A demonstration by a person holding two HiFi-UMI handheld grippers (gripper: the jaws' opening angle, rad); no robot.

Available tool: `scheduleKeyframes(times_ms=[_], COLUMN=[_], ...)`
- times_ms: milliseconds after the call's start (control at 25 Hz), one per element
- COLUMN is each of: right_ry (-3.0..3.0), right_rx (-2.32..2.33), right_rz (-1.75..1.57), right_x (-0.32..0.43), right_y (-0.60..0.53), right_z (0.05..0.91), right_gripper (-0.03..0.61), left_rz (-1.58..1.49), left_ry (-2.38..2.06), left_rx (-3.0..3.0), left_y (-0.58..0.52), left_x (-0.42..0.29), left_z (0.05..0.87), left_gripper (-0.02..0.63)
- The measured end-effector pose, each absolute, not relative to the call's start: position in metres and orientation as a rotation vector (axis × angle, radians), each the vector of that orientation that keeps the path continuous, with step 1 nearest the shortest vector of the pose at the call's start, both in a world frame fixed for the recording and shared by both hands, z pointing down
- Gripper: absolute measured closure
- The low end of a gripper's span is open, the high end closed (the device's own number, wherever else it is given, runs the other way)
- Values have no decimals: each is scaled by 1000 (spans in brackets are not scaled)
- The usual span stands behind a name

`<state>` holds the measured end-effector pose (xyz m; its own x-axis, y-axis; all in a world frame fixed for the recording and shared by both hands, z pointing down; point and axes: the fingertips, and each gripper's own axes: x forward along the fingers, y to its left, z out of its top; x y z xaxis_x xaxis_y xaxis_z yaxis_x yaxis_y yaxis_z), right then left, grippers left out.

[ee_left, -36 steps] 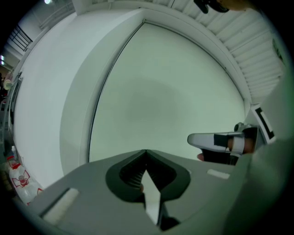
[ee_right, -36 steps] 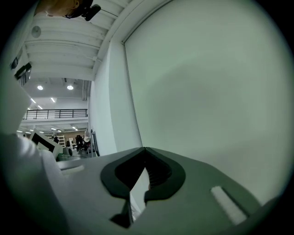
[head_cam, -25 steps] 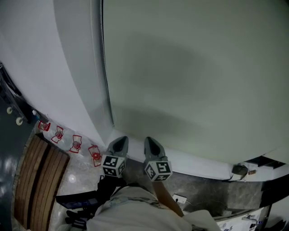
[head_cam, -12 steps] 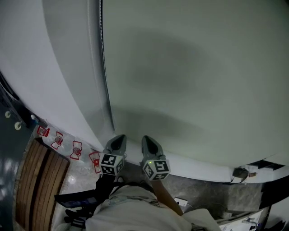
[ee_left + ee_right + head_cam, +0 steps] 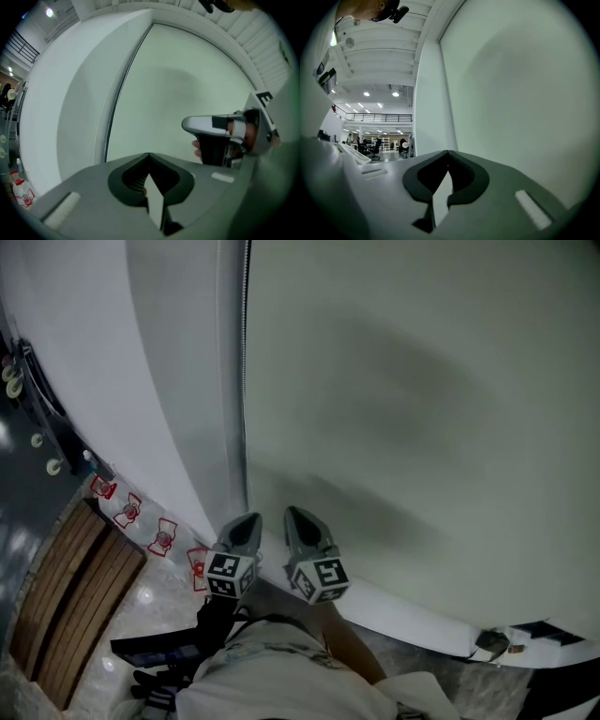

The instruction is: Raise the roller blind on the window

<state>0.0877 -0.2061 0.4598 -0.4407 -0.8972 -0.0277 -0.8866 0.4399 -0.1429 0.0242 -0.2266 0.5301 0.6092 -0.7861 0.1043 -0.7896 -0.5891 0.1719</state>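
Note:
The roller blind [image 5: 422, 409] is a wide pale grey-green sheet that hangs down over the window. Its thin bead chain [image 5: 244, 381] runs down the blind's left edge beside the white wall. My left gripper [image 5: 242, 529] is shut and empty, just right of the chain's lower end. My right gripper [image 5: 302, 524] is shut and empty beside it, in front of the blind's lower part. In the left gripper view the chain [image 5: 115, 112] lies left of the shut tips [image 5: 149, 154], and the right gripper [image 5: 220, 136] shows at the right. In the right gripper view the blind [image 5: 525, 93] fills the right side.
A white sill [image 5: 403, 615] runs under the blind. Several bottles with red labels [image 5: 141, 521] stand on the floor along the wall. A wooden slatted bench [image 5: 66, 606] lies at the lower left, with a dark railing [image 5: 28, 399] beyond. My own body [image 5: 272, 671] fills the bottom.
Both grippers have moved forward and leftward, closer to the blind's left edge and the chain. The head view has swung, so the chain now sits further right. Both stay shut.

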Motion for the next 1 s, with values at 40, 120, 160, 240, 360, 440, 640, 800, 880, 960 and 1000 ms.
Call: scheduleKeyframes(times_ms=[40,120,160,240,360,440,640,800,880,960,1000], right_ry=[2617,2676,2698,2747,2828,2868,2889,2900,2903,2894,2885], right_rx=[-1561,-1462,-1406,-1296,-1169,-1121,-1102,-1054,-1029,-1004,-991], right_rz=[-136,-98,-82,-35,26,60,106,88,64,29,10], right_x=[81,67,59,41,11,-7,-28,-36,-39,-42,-43], right_y=[-213,-231,-242,-269,-314,-343,-401,-424,-429,-429,-429], right_z=[453,436,425,399,365,346,307,292,292,295,296], right_gripper=[577,575,575,569,508,493,488,476,469,471,472], left_rz=[24,26,28,29,31,32,30,32,35,35,33], left_ry=[-1316,-1335,-1343,-1353,-1350,-1342,-1369,-1410,-1422,-1435,-1445], left_rx=[2627,2610,2601,2584,2567,2569,2554,2526,2516,2505,2500], left_y=[-227,-227,-227,-227,-225,-226,-232,-236,-237,-236,-236], left_x=[21,15,11,4,-5,-10,-25,-39,-46,-51,-54], left_z=[532,535,537,538,539,539,538,540,542,545,545], left_gripper=[616,615,615,615,615,615,615,615,615,615,615])
